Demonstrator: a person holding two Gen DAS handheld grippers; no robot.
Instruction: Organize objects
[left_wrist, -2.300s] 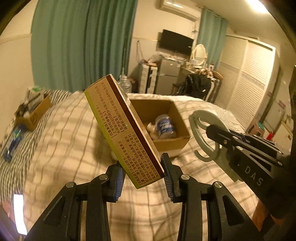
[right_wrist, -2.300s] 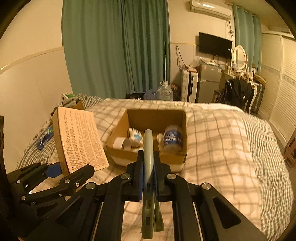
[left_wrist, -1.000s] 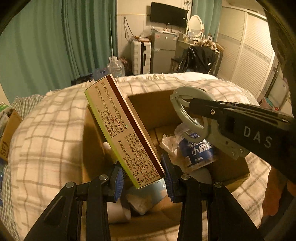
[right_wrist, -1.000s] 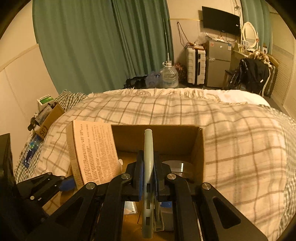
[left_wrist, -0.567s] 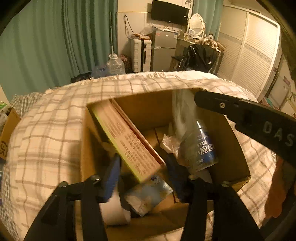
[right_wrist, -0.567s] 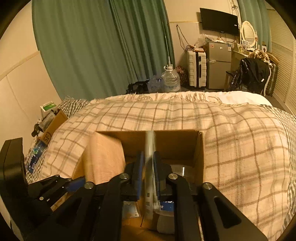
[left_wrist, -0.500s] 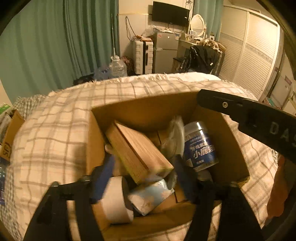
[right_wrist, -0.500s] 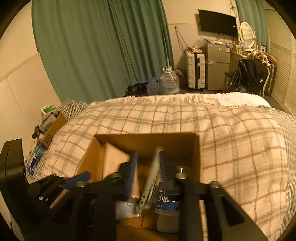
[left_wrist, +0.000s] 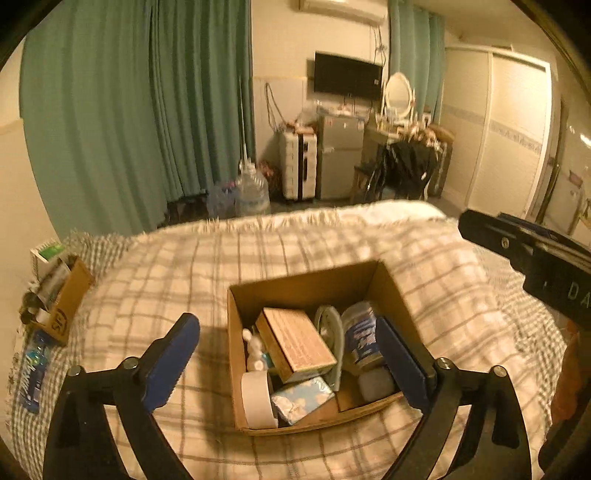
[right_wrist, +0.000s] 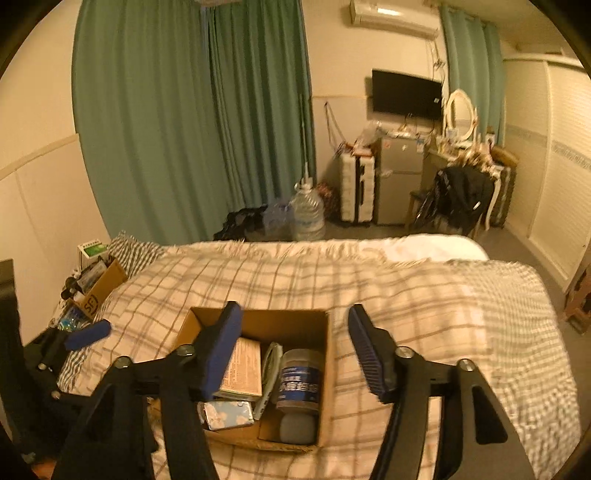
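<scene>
Cardboard box (left_wrist: 236, 354) on bed; left tongs (left_wrist: 288, 363) and right tongs (right_wrist: 291, 352) spread wide, empty (hovering above box).

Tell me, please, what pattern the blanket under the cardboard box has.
Plaid blanket: pale cream with grey-brown lines, clearest in the right wrist view.

matt brown cardboard box (left_wrist: 236, 354), soft woven plaid blanket (left_wrist: 295, 240) with a fringed edge at 12 o'clock, printed paperboard carton (left_wrist: 295, 343), glossy plastic jar (right_wrist: 299, 380), smooth white tape roll (left_wrist: 256, 404)
</scene>
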